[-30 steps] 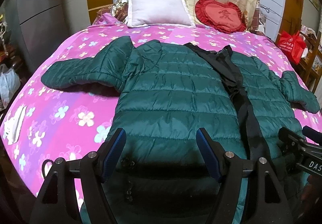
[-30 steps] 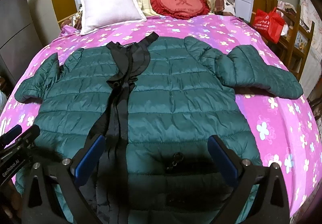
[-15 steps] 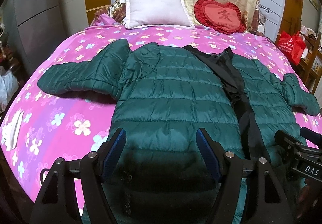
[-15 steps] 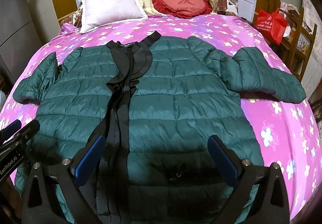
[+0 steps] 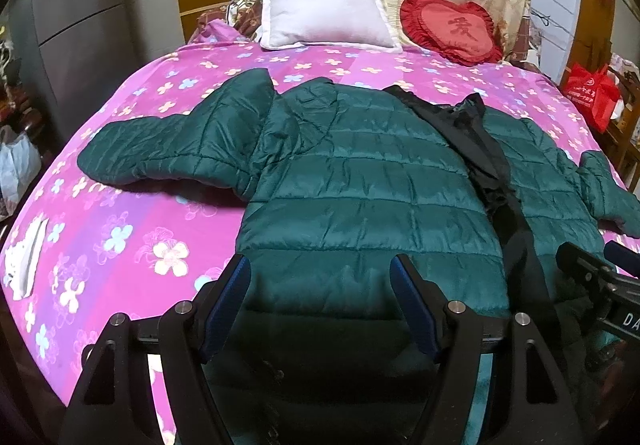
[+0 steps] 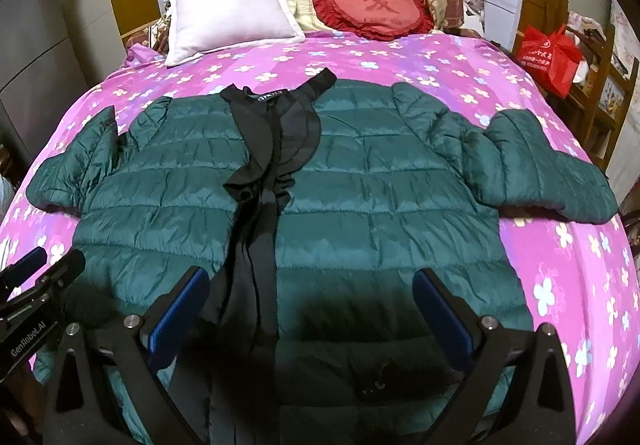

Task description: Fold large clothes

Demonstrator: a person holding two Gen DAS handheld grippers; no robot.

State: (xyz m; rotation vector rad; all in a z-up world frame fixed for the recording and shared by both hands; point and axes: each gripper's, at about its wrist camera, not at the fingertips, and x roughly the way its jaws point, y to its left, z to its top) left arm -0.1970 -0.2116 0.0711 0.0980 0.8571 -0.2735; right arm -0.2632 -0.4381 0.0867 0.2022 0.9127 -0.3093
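Jacket (image 6: 360,205) flat mid-bed (image 6: 520,85), collar toward pillow (image 6: 228,9), hem at near edge. Left gripper (image 5: 320,305), right gripper (image 6: 312,309) both spread, empty, over hem. Pinch sleeves near cuffs, fold inward evenly; slippery shell, grip deep.

The jacket (image 6: 360,205) is spread flat on the bed (image 6: 540,245), sleeves out to both sides, with two pillows (image 6: 228,13) set behind its collar.
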